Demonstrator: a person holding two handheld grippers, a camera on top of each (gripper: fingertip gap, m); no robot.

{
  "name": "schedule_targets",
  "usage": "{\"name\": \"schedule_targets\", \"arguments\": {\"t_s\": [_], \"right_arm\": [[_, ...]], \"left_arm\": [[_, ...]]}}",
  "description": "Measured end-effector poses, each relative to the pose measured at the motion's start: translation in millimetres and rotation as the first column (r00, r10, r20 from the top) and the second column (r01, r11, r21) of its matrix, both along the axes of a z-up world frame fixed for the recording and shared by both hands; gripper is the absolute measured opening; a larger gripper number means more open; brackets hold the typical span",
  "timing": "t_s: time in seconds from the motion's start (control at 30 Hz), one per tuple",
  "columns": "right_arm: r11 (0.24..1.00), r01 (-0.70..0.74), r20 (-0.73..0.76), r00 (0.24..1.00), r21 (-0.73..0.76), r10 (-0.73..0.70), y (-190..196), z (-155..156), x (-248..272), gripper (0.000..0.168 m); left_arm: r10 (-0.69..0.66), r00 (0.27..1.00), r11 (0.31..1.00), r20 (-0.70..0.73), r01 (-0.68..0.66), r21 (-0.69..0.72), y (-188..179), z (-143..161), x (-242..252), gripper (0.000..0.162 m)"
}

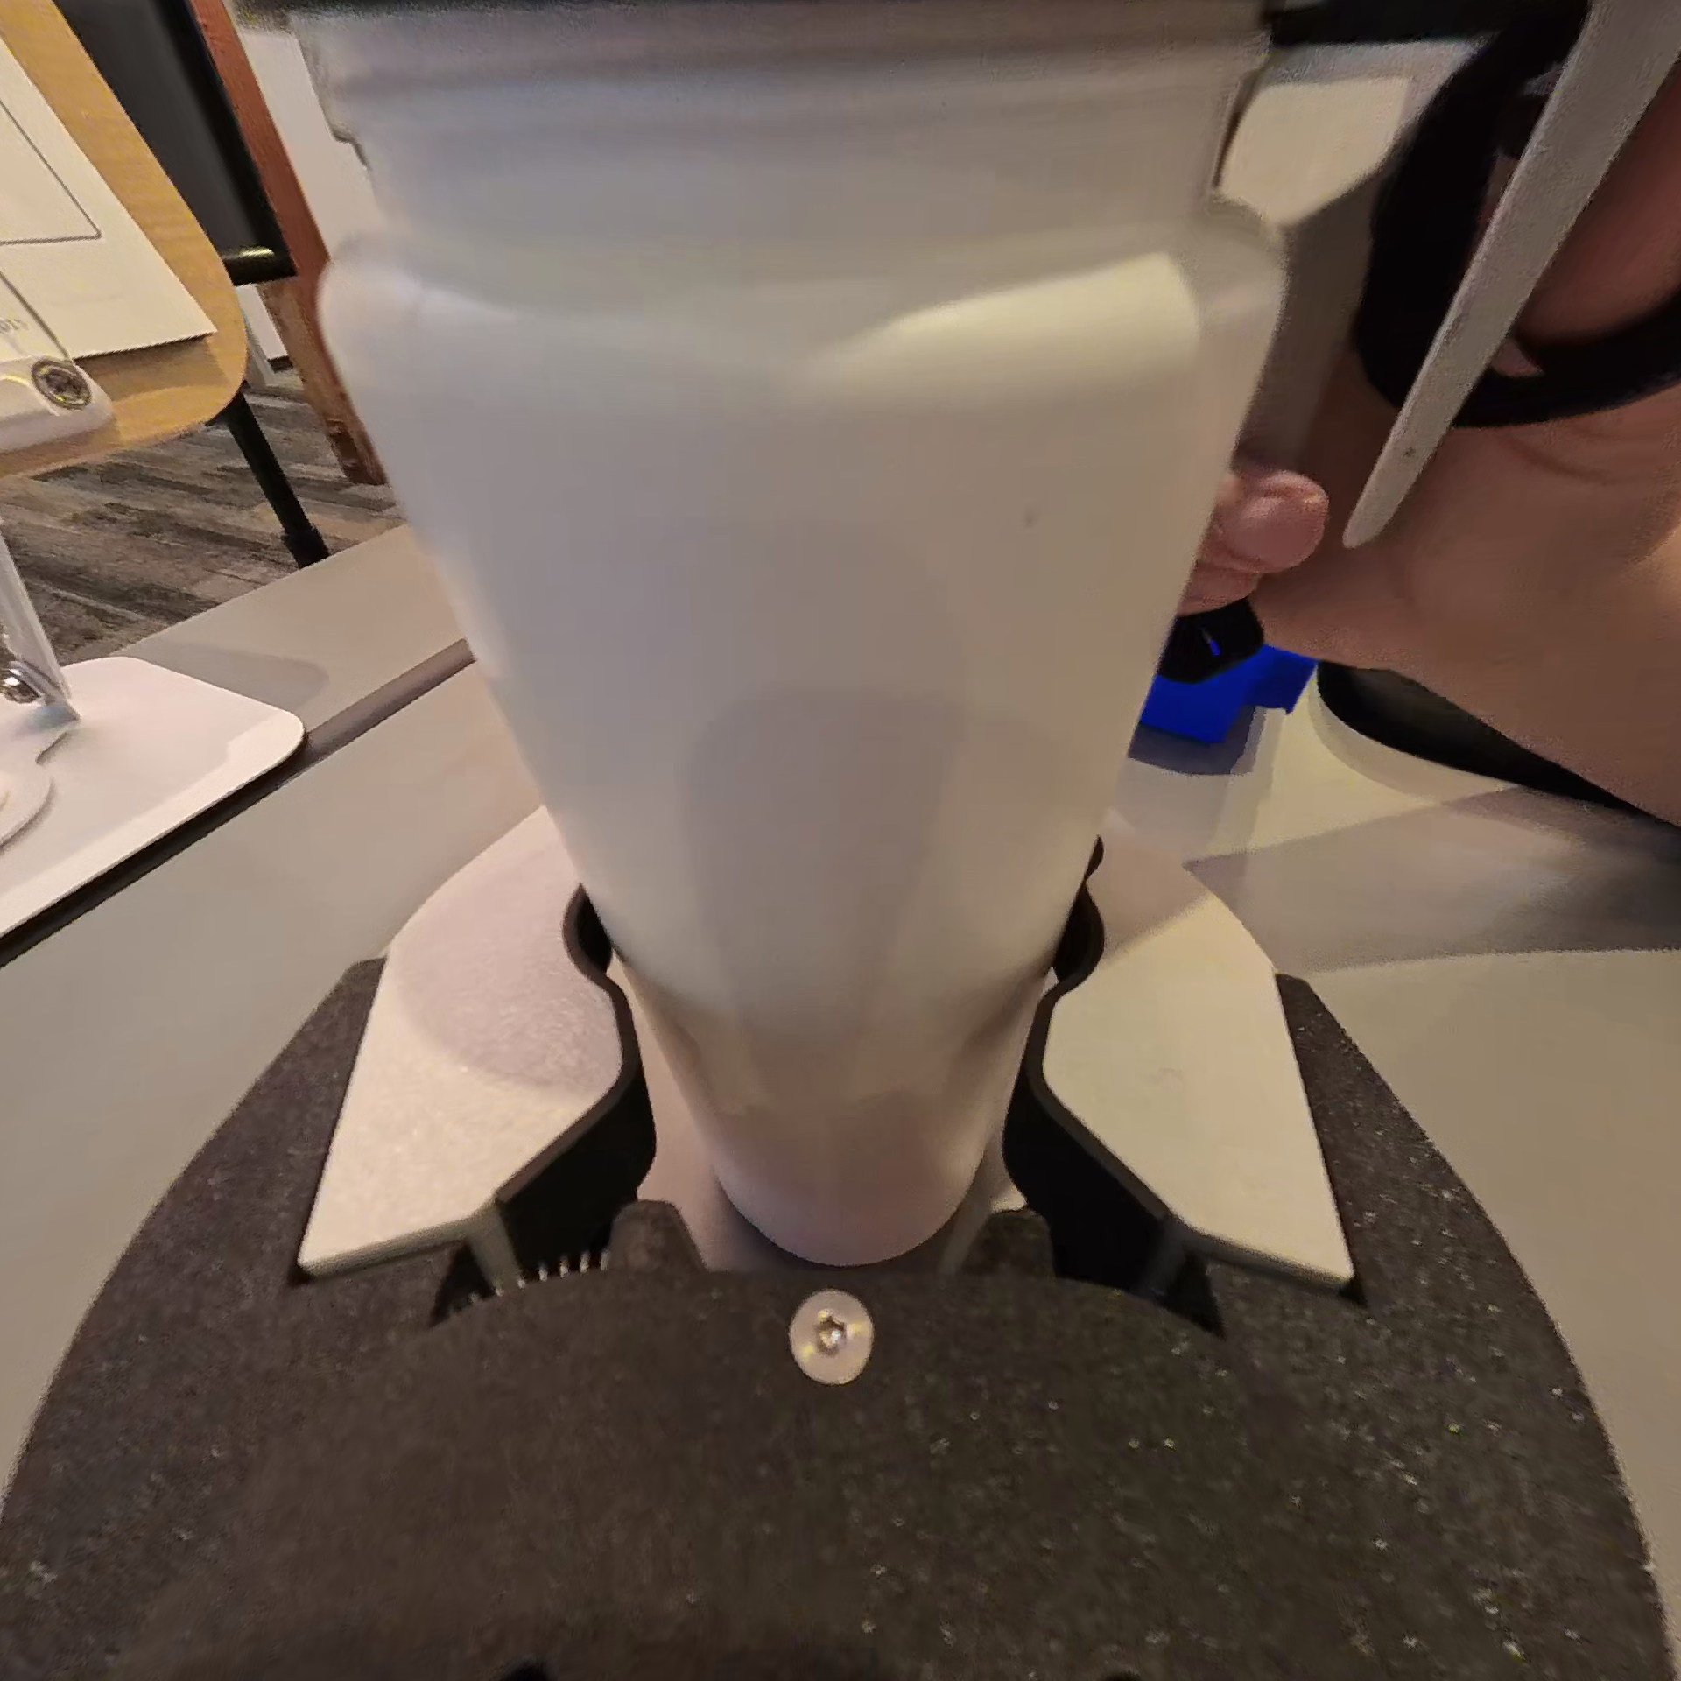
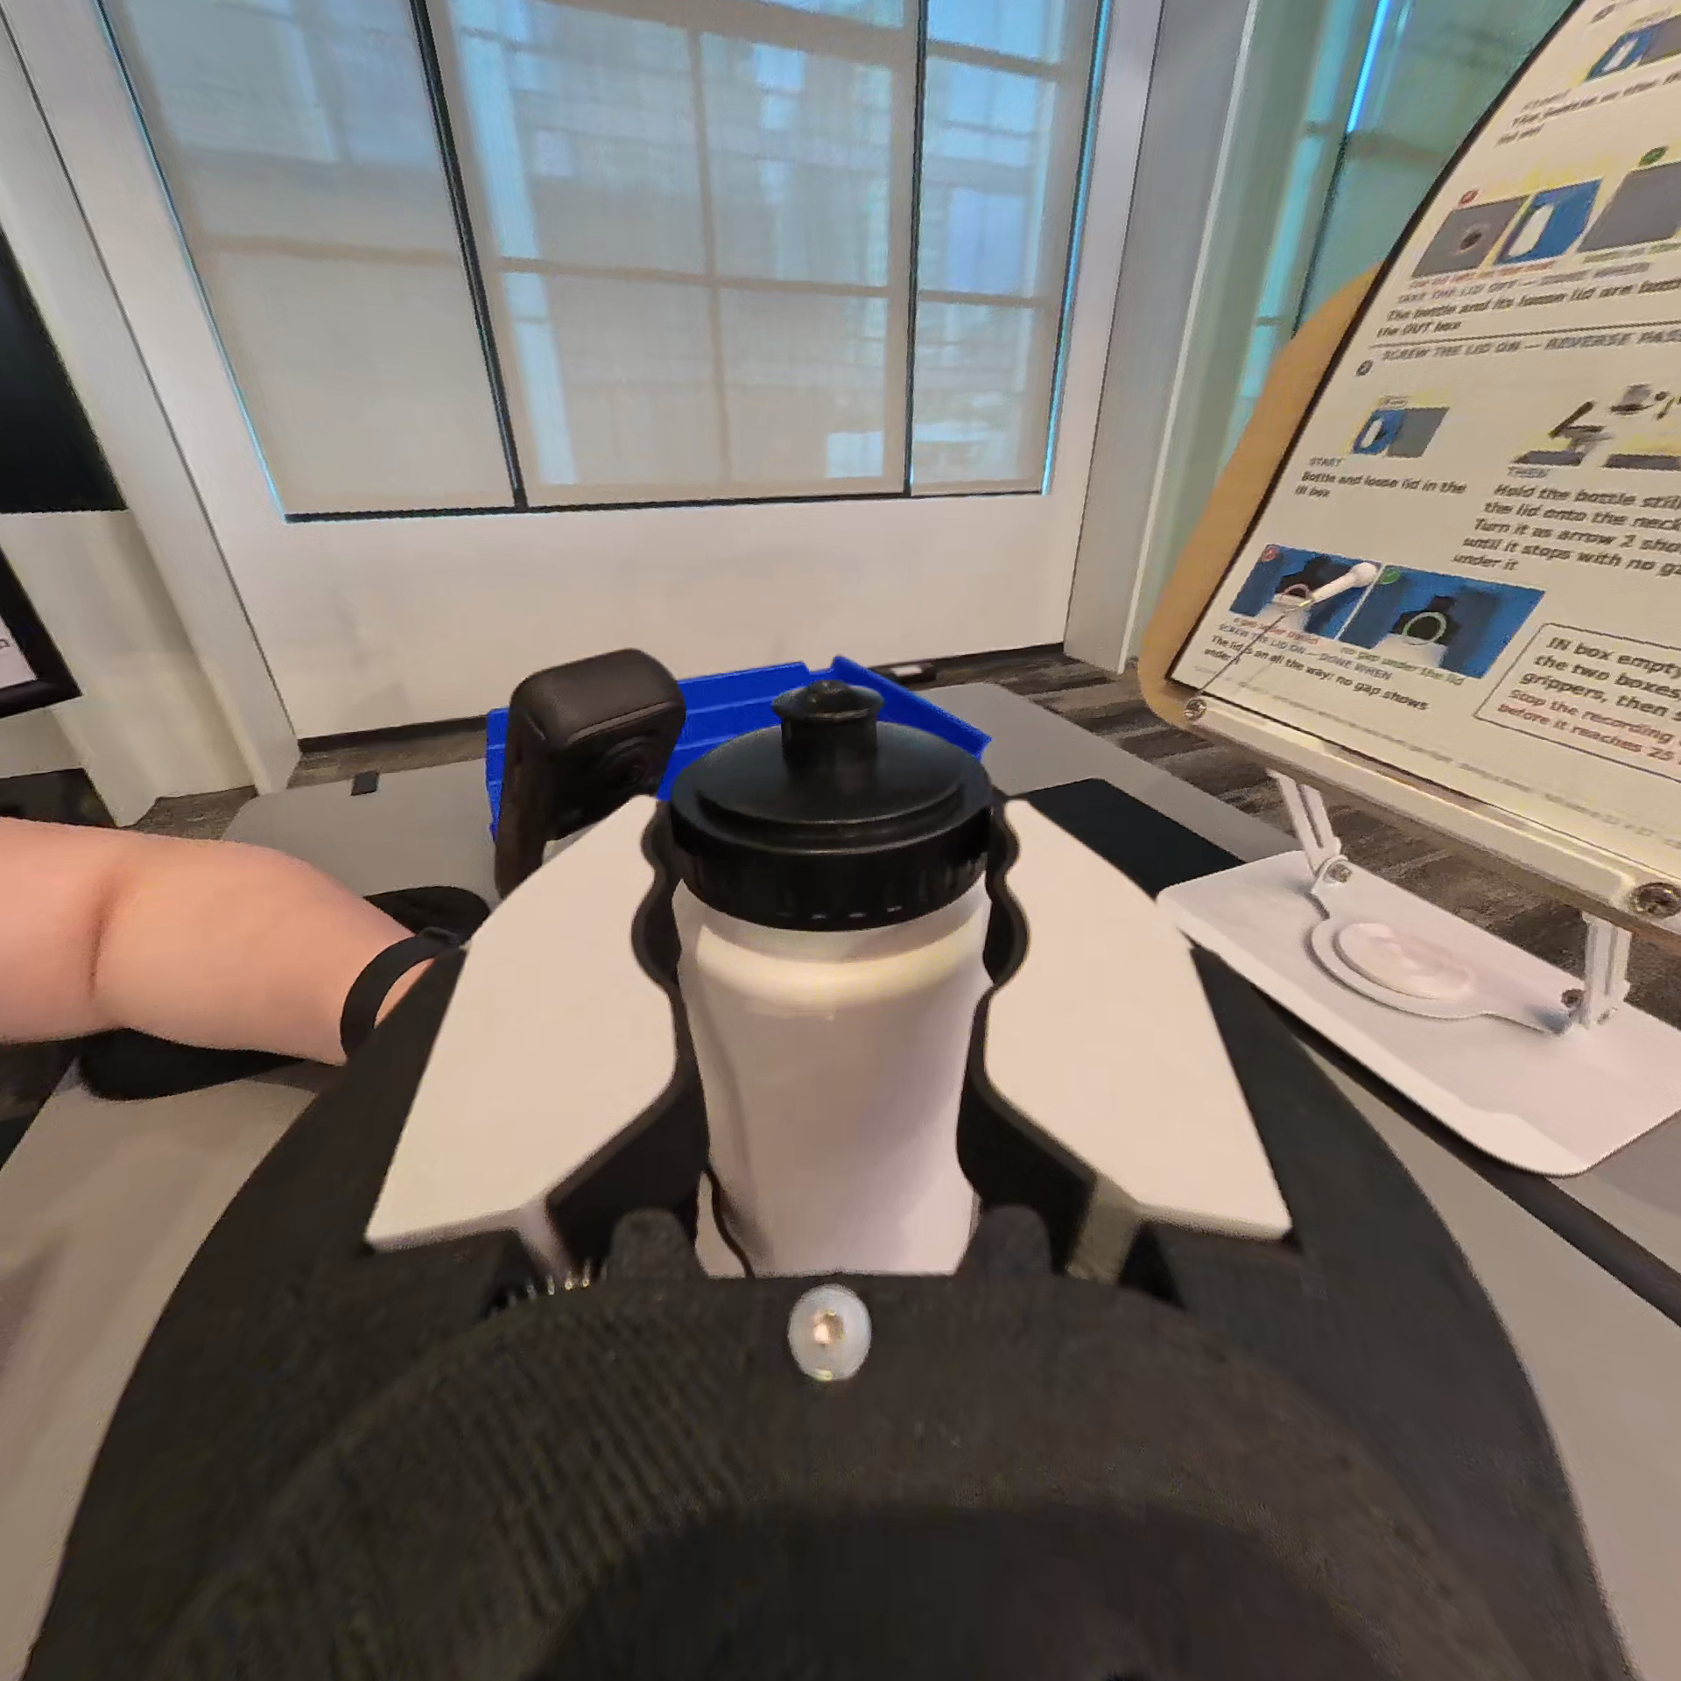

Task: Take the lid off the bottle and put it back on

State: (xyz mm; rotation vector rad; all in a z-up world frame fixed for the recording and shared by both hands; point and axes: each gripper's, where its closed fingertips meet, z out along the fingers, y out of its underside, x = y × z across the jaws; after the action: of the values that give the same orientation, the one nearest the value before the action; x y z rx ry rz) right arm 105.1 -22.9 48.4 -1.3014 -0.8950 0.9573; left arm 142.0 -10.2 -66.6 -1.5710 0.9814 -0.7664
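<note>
Right up against the lens, the white bottle (image 1: pixel 819 637) fills the left wrist view, its lower body pinched between the left gripper (image 1: pixel 832 919), jaws closed in on it. Over in the right wrist view, the right gripper (image 2: pixel 830 864) has its jaws hugging the black lid (image 2: pixel 830 819), which sits on the bottle neck. Behind them, a blue bin (image 2: pixel 728 719) on the grey table (image 2: pixel 1137 719); to the right, an instruction board (image 2: pixel 1455 455) on a white stand.
</note>
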Motion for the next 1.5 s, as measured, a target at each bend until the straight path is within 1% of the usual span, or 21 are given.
{"name": "schedule_targets", "arguments": {"t_s": [0.07, 0.13, 0.23, 0.37, 0.47, 0.6, 0.77, 0.83, 0.93, 1.0, 1.07, 1.13, 1.2, 1.27, 1.4, 1.5], "right_arm": [[0.999, -0.026, 0.041, 0.999, 0.020, 0.025, -0.5, -1.8, -0.4, 0.067], [0.995, -0.099, 0.098, 0.990, 0.018, 0.097, -3.5, -4.3, 1.5, 0.070], [0.977, -0.213, 0.113, 0.971, -0.008, 0.212, -11.9, -2.1, 7.2, 0.075], [0.963, -0.265, 0.153, 0.951, -0.048, 0.269, -17.3, -4.5, 8.6, 0.074], [0.966, -0.250, 0.198, 0.946, -0.060, 0.257, -16.9, -9.0, 6.8, 0.072], [0.984, -0.175, 0.206, 0.962, -0.045, 0.180, -13.2, -8.6, 4.6, 0.072], [1.000, 0.022, 0.158, 0.987, -0.009, -0.021, -3.9, -7.2, -2.0, 0.072], [0.997, 0.074, 0.137, 0.988, 0.009, -0.075, -1.6, -6.5, -3.2, 0.072], [0.999, 0.040, 0.143, 0.989, 0.000, -0.040, -1.2, -6.9, -1.8, 0.072], [1.000, -0.028, 0.159, 0.987, -0.014, 0.030, -1.9, -7.7, 1.1, 0.072], [0.993, -0.105, 0.139, 0.984, -0.047, 0.110, -4.5, -3.9, 3.3, 0.073], [0.984, -0.163, 0.129, 0.977, -0.066, 0.170, -5.8, -1.3, 4.3, 0.074], [0.979, -0.185, 0.141, 0.970, -0.089, 0.197, -4.2, -3.4, 4.9, 0.073], [0.973, -0.205, 0.147, 0.965, -0.104, 0.219, -5.1, -4.5, 4.4, 0.072], [0.981, -0.177, 0.181, 0.965, -0.081, 0.189, -5.9, -4.8, 4.0, 0.071], [0.992, -0.105, 0.172, 0.978, -0.070, 0.115, -2.6, -4.7, 2.0, 0.071]], "left_arm": [[-0.019, 1.000, 1.000, 0.007, 0.019, 0.002, -0.7, 0.4, 0.3, 0.097], [-0.068, 0.998, 0.998, -0.002, 0.068, 0.017, -4.7, -0.4, 3.8, 0.098], [-0.151, 0.988, 0.988, 0.010, 0.151, 0.013, -15.4, -0.3, 11.3, 0.097], [-0.208, 0.978, 0.978, 0.013, 0.207, 0.020, -24.6, -0.2, 16.6, 0.097], [-0.208, 0.978, 0.978, 0.017, 0.207, 0.015, -24.6, -0.2, 16.8, 0.097], [-0.173, 0.985, 0.985, 0.011, 0.173, 0.002, -21.6, -0.3, 15.4, 0.097], [-0.048, 0.999, 0.999, -0.025, 0.048, 0.004, -8.7, -1.6, 6.6, 0.097], [-0.012, 0.999, 1.000, -0.035, 0.012, 0.006, -4.6, -1.9, 3.7, 0.097], [0.009, 0.999, 1.000, -0.046, -0.009, 0.003, -2.4, -2.7, 3.0, 0.097], [0.005, 0.999, 1.000, -0.049, -0.005, 0.008, -2.7, -2.9, 3.7, 0.097], [0.001, 0.999, 1.000, -0.049, -0.001, 0.001, -2.4, -3.1, 4.1, 0.097], [-0.017, 0.999, 1.000, -0.043, 0.017, 0.002, -3.5, -2.9, 5.5, 0.097], [-0.057, 0.998, 0.998, -0.033, 0.057, 0.002, -7.1, -2.5, 9.0, 0.097], [-0.065, 0.997, 0.998, -0.034, 0.065, -0.003, -7.6, -2.7, 10.0, 0.097], [-0.062, 0.997, 0.998, -0.046, 0.062, 0.001, -8.0, -3.2, 9.5, 0.097], [-0.029, 0.998, 1.000, -0.057, 0.029, -0.001, -4.8, -3.6, 7.1, 0.097]]}}
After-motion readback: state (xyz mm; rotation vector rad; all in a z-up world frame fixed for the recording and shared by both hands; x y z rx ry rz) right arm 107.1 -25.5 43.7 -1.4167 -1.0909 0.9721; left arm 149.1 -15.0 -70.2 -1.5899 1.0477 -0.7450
